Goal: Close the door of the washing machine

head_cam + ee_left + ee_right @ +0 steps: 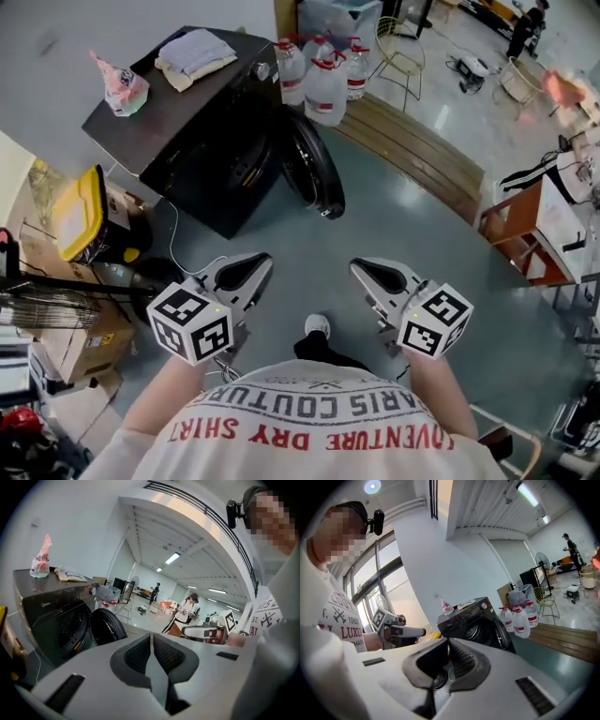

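Black front-loading washing machine (178,122) is sitting on the grey floor (412,234) ahead of me. Its round dark door (314,173) is hanging wide open beside clear plastic water jugs (323,89). I'm holding the left gripper (261,262) and right gripper (360,269) well apart from the door, both clenched shut on nothing.

Left gripper (255,266): held before the torso, pointed forward and slightly down; jaws closed together, nothing between them. Left marker cube (191,322) carried at its rear.
Right gripper (364,270): held beside the left, apart from it, on a like heading; jaws closed together, nothing gripped. Right marker cube (435,321) at its rear.
Left forearm (161,386) and right forearm (437,386): bare, extended forward.
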{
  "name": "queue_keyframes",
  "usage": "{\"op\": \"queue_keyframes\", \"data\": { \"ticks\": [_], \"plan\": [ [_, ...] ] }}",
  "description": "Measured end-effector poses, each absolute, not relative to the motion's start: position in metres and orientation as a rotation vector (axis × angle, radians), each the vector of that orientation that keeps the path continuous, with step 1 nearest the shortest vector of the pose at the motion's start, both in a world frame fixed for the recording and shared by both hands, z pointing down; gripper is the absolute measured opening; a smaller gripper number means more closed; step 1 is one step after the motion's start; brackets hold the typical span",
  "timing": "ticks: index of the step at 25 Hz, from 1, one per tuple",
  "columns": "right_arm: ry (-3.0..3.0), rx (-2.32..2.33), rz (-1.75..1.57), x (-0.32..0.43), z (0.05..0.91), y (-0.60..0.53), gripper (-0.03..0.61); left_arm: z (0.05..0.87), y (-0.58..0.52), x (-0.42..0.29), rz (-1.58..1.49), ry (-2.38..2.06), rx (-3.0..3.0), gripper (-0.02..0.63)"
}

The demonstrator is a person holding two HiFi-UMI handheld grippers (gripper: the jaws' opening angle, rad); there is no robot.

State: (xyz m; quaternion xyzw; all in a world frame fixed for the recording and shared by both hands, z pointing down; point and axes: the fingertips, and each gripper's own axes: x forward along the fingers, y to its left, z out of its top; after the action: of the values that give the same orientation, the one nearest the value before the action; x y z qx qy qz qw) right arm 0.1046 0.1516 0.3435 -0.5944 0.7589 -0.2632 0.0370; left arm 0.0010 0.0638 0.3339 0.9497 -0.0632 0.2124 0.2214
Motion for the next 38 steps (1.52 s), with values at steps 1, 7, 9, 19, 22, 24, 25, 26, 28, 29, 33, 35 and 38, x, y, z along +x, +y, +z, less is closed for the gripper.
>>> {"op": "queue_keyframes", "data": {
  "ticks": [1, 7, 9, 19, 22, 24, 25, 26, 28, 29, 33, 35, 38],
  "plan": [
    [2.34, -1.819, -0.816, 0.117, 0.347, 0.146, 0.026, 0.34, 0.058, 0.012, 0.597, -0.183, 2.623, 0.043],
    [2.426, -1.846, -0.865, 0.156, 0.374, 0.117, 0.028, 0.375, 0.028, 0.043, 0.662, -0.257, 2.54, 0.043],
    [2.422, -1.856, -0.875, 0.167, 0.384, 0.105, 0.028, 0.383, 0.018, 0.049, 0.666, -0.258, 2.527, 0.043],
    [2.377, -2.067, -1.061, 0.225, 0.469, 0.025, 0.137, 0.447, -0.064, 0.064, 0.781, -0.237, 2.404, 0.043],
    [2.414, -2.163, -1.113, 0.241, 0.504, 0.004, 0.159, 0.466, -0.092, 0.063, 0.821, -0.243, 2.376, 0.043],
    [2.456, -2.225, -1.172, 0.25, 0.533, -0.007, 0.175, 0.479, -0.111, 0.063, 0.841, -0.256, 2.343, 0.043],
    [2.465, -2.252, -1.21, 0.255, 0.547, -0.013, 0.176, 0.487, -0.12, 0.063, 0.852, -0.262, 2.325, 0.043],
    [2.466, -2.278, -1.247, 0.26, 0.562, -0.017, 0.176, 0.494, -0.129, 0.064, 0.863, -0.267, 2.308, 0.043],
    [2.483, -2.34, -1.289, 0.27, 0.587, -0.026, 0.178, 0.506, -0.144, 0.064, 0.875, -0.272, 2.282, 0.043],
    [2.52, -2.378, -1.29, 0.274, 0.599, -0.03, 0.178, 0.51, -0.151, 0.065, 0.879, -0.275, 2.276, 0.043],
    [2.776, -2.453, -1.284, 0.278, 0.64, -0.04, 0.183, 0.523, -0.172, 0.065, 0.905, -0.287, 2.277, 0.043],
    [2.802, -2.44, -1.34, 0.279, 0.656, -0.041, 0.183, 0.527, -0.176, 0.064, 0.921, -0.289, 2.282, 0.043],
    [2.733, -2.415, -1.402, 0.283, 0.667, -0.047, 0.169, 0.528, -0.18, 0.062, 0.938, -0.306, 2.29, 0.043]
  ]
}}
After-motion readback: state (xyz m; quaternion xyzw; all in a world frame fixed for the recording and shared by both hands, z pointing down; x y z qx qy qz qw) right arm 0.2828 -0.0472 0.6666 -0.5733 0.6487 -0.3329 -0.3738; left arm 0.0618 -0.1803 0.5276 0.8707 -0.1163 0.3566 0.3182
